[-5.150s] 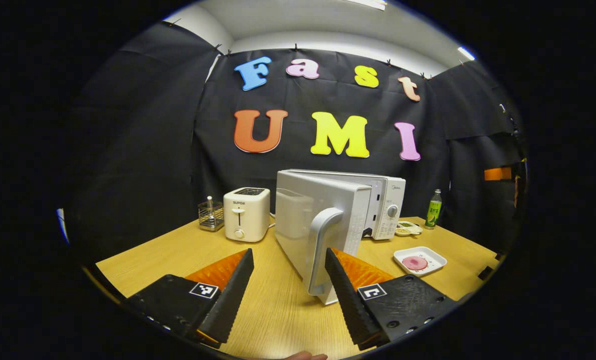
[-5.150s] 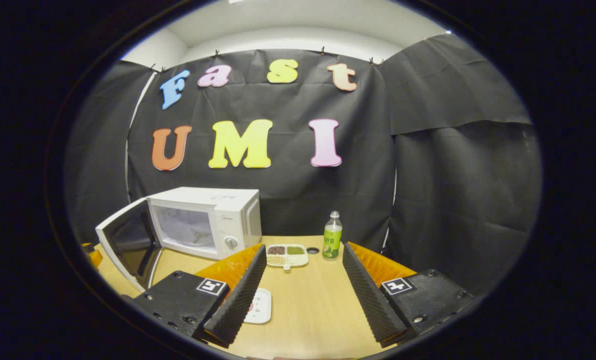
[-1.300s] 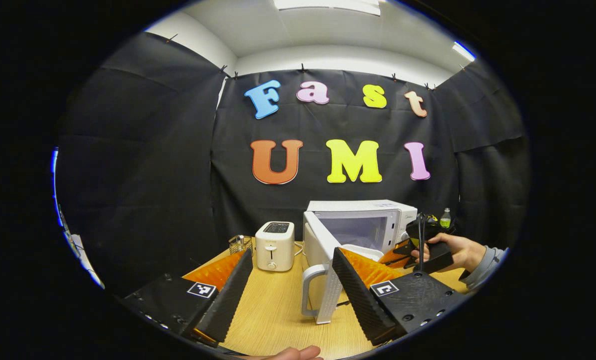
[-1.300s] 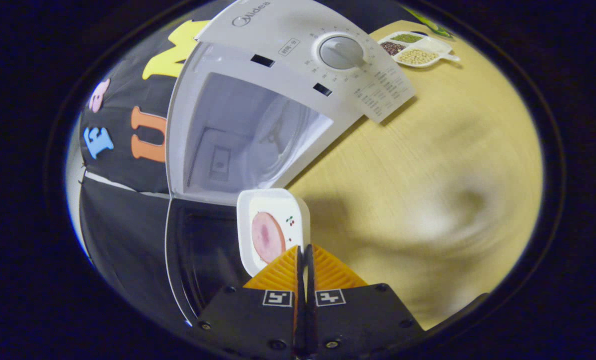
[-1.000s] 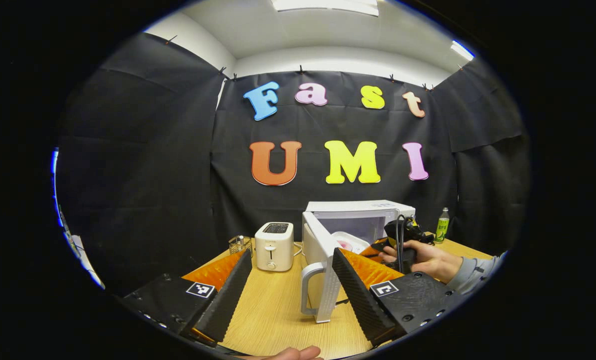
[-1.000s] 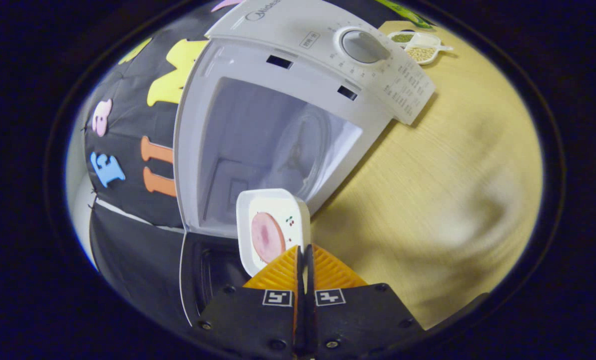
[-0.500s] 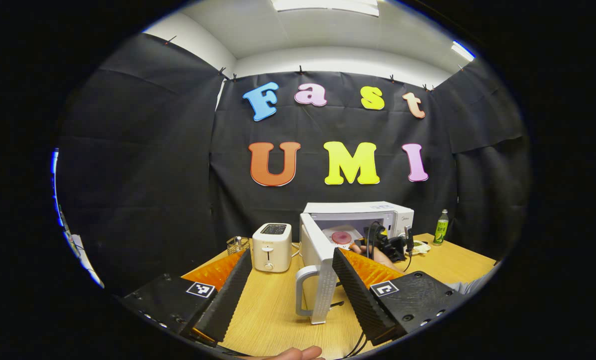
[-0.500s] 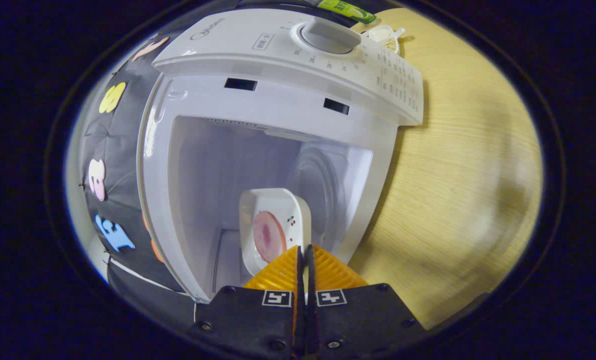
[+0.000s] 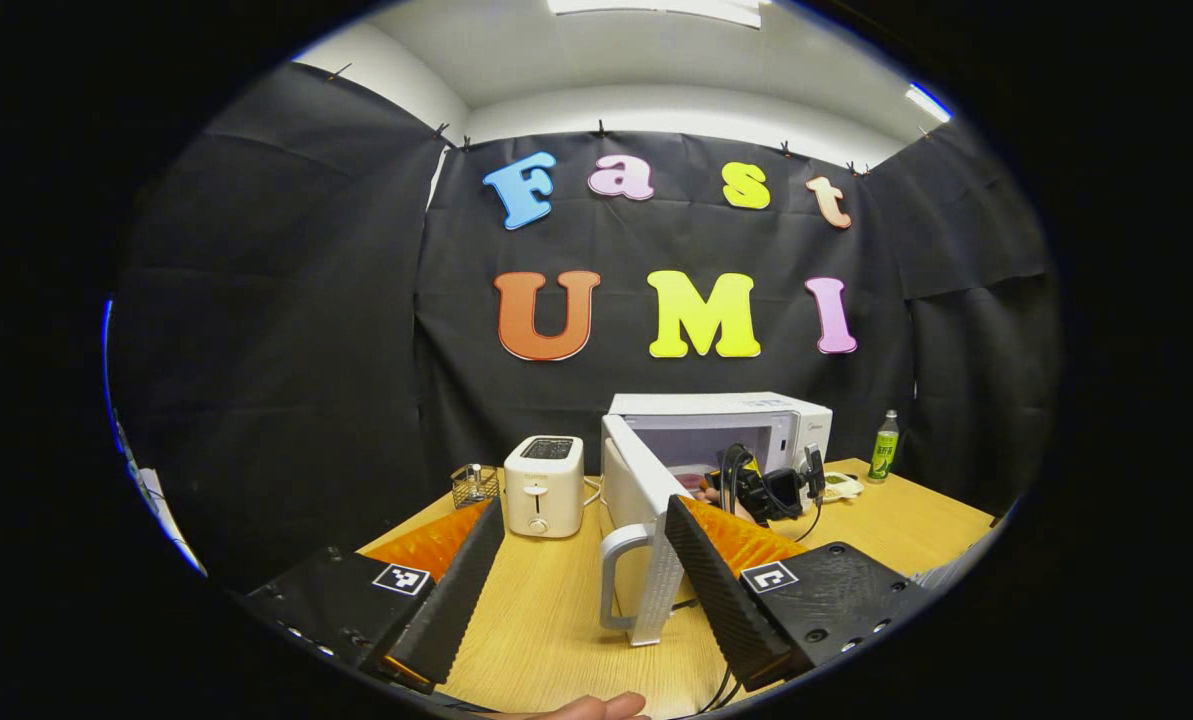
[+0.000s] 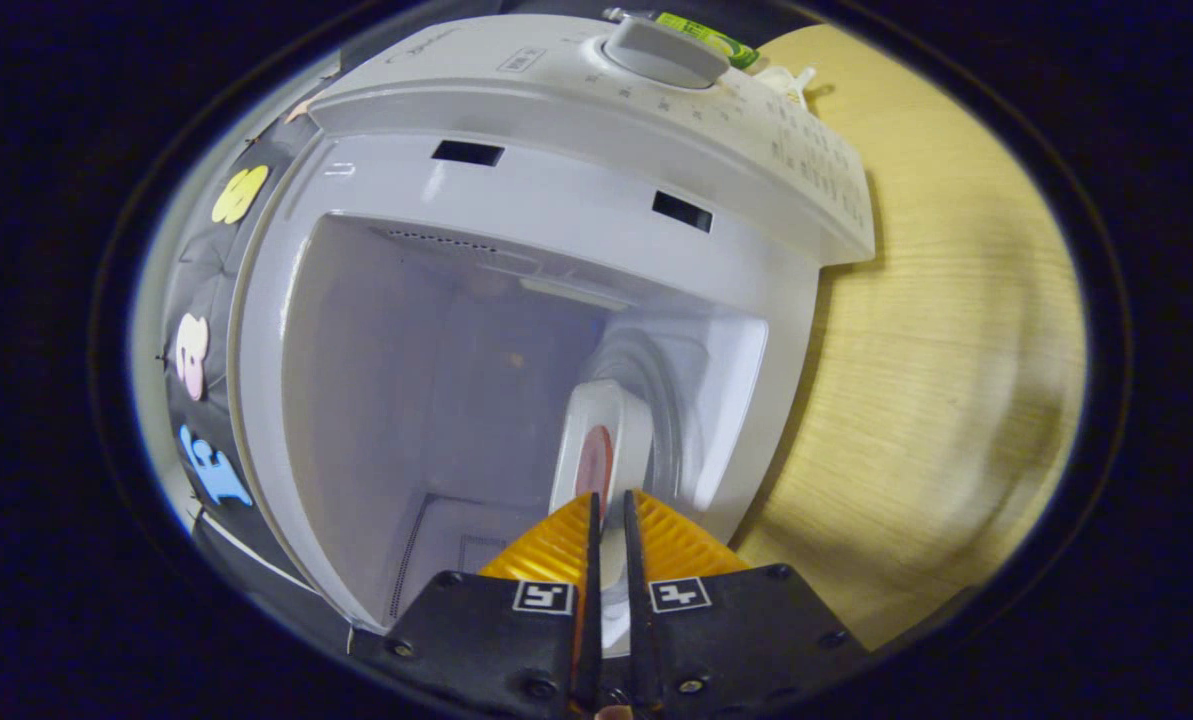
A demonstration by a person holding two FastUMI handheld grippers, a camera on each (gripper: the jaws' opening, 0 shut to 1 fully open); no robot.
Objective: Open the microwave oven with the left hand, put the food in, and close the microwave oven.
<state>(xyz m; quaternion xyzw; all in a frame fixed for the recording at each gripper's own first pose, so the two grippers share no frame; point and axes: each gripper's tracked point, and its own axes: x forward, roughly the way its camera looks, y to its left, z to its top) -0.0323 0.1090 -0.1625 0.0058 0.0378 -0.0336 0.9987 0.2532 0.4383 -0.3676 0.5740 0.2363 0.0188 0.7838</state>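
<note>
Right tongs (image 10: 608, 515) nearly closed astride the food dish's (image 10: 601, 455) rim inside the microwave (image 10: 556, 200); left tongs (image 9: 581, 560) gape wide.

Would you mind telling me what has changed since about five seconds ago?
The right gripper picked the food dish off the table and carried it into the microwave; its jaws now look slightly parted. The left gripper backed off the door handle, still open. The door remains open.

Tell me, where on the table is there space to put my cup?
Bare wood lies in front of the toaster, left of the open microwave door, and along the table edge right of the microwave. Near the bottle and small dish it's crowded.
</note>
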